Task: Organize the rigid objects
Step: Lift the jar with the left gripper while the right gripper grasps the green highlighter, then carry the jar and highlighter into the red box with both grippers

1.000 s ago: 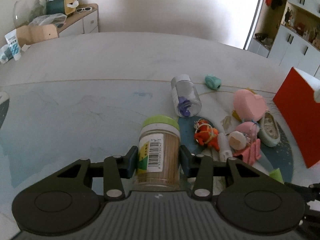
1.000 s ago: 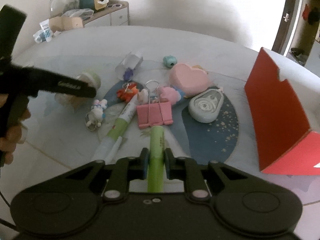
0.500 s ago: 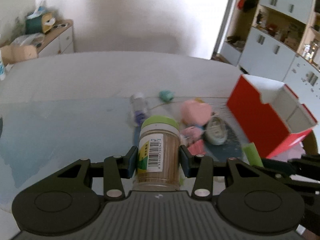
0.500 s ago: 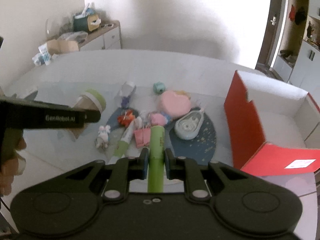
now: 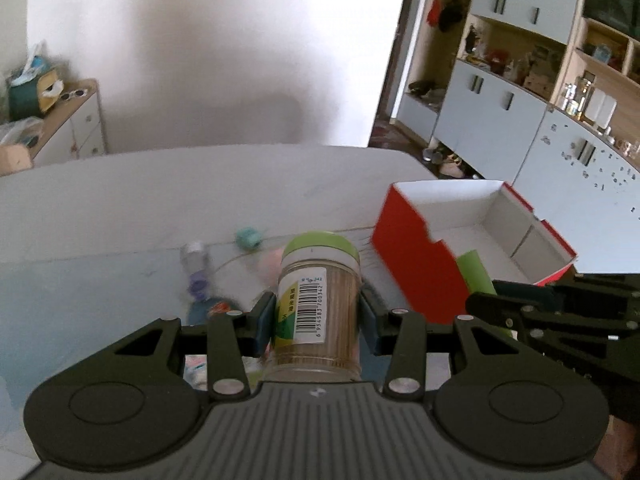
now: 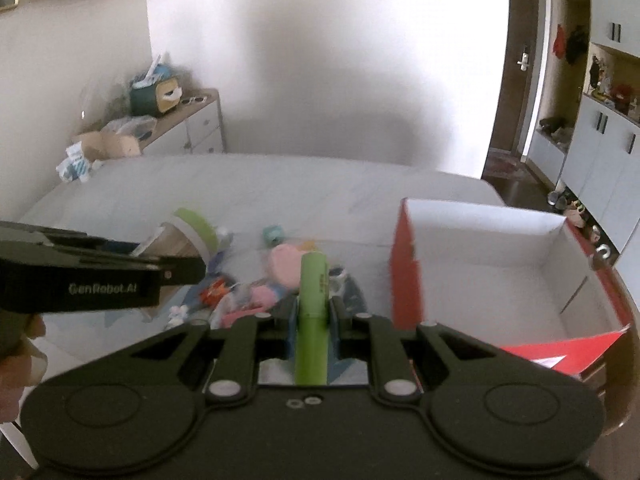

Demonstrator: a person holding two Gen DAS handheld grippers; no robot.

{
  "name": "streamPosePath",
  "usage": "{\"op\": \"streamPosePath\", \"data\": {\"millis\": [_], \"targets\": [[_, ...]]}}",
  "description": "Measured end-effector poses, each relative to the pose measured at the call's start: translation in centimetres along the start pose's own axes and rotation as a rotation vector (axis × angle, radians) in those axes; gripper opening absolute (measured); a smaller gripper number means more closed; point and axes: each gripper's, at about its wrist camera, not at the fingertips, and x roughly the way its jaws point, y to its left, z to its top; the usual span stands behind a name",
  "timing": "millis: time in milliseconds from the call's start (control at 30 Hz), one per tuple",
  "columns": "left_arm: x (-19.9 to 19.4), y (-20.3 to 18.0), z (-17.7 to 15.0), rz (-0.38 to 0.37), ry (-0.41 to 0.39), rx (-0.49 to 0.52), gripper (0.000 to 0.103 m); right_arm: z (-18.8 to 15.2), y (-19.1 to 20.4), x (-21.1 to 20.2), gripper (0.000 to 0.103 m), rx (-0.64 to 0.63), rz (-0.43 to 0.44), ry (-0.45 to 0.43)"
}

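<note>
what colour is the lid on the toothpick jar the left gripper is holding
Light green. The lid of the toothpick jar shows best in the left wrist view.

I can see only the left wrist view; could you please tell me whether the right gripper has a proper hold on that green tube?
Observer: Yes. The right gripper is shut on the green tube, which sticks out forward between its fingers.
Operator: Thank you. Is anything lying inside the red box?
Observer: The part of the red box interior that shows is bare white; its near corner is hidden behind the gripper.
Operator: And how does my toothpick jar sit from that side?
Observer: The toothpick jar is tilted in the left gripper, with its green lid end higher than its base.
</note>
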Motion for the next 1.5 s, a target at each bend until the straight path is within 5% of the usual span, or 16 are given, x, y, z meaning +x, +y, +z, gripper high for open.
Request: {"op": "streamPosePath", "data": {"millis": [467, 567, 1000, 1067, 1267, 1500], "targets": [[4.9, -10.9, 4.2, -0.039, -0.031, 0.051, 0.043, 1.3, -11.7, 0.5, 0.015, 0.021, -0.006, 0.01], [6.5, -12.6, 4.6, -0.001, -0.031, 0.099, 0.043, 1.3, -13.8, 1.0, 0.015, 0.025, -0.006, 0.017], [12.1, -10.0, -2.5, 0.045, 0.227, -0.007, 0.044, 0.4, -18.0, 1.7, 0.016, 0.045, -0.001, 0.044], [12.8, -9.5, -3.0, 0.014, 0.25, -0.067, 0.053, 0.2, -17.9, 1.8, 0.016, 0.047, -0.004, 0.048], [13.4, -9.5, -3.7, -0.018, 0.243, -0.109, 0.074, -0.2, -17.6, 2.0, 0.016, 0.046, -0.012, 0.062], [14.8, -10.5, -4.4, 0.015, 0.259, -0.053, 0.076, -0.3, -17.1, 1.9, 0.015, 0.04, -0.024, 0.064]]}}
